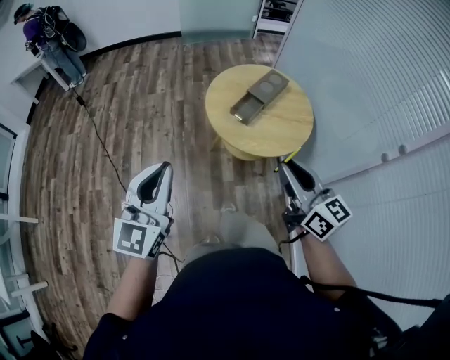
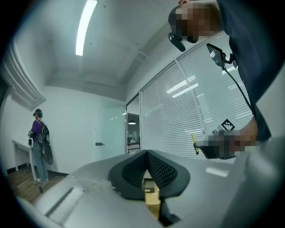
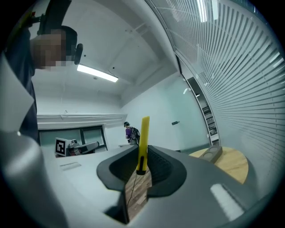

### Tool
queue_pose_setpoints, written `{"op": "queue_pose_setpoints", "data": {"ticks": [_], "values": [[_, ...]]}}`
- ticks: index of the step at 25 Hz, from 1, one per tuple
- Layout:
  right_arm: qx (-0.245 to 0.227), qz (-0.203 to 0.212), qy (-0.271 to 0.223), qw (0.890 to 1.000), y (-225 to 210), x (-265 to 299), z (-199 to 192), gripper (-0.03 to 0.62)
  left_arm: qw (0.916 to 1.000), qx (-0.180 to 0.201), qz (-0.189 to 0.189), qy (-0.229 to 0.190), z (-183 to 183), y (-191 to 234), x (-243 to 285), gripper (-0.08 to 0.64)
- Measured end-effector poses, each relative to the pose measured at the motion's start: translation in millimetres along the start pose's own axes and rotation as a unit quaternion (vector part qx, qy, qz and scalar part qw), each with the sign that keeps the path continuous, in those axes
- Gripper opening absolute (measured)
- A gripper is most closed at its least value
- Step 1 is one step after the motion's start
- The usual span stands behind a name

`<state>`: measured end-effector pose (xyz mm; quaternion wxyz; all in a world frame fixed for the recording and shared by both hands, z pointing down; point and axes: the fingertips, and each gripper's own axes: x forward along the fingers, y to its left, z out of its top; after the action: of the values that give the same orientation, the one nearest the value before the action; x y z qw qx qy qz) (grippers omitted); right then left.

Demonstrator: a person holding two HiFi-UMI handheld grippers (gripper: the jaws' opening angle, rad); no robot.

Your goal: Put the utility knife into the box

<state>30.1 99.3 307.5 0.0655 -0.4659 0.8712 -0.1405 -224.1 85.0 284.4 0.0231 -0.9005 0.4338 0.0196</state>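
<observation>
My right gripper (image 1: 287,167) is shut on a yellow utility knife (image 1: 290,155), held at waist height over the wooden floor. In the right gripper view the knife (image 3: 143,139) stands upright between the jaws of the right gripper (image 3: 143,156). The box (image 1: 259,96), a dark open tray with its lid slid aside, lies on a round wooden table (image 1: 288,126) ahead of me; the box (image 3: 213,154) also shows at the right of the right gripper view. My left gripper (image 1: 166,168) (image 2: 147,154) is shut with nothing in it, off to the left.
A glass wall with blinds (image 1: 365,84) runs along the right, close to the table. A black cable (image 1: 98,137) trails across the floor. A person in purple (image 1: 39,31) stands by a white desk at the far left. A shelf (image 1: 278,10) stands behind the table.
</observation>
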Motion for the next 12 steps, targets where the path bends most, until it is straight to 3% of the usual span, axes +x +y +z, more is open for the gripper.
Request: {"op": "queue_pose_setpoints", "data": {"ticks": [6,12], "values": [[0.003,0.019,0.012,1.0,-31,53,-1,0.072,0.9996,0.023,0.016,-0.007,-4,36,35,0.003],[0.012,0.03,0.005,0.999,-86,114,13,0.072,0.9991,0.033,0.02,0.018,-12,71,103,0.003]]}}
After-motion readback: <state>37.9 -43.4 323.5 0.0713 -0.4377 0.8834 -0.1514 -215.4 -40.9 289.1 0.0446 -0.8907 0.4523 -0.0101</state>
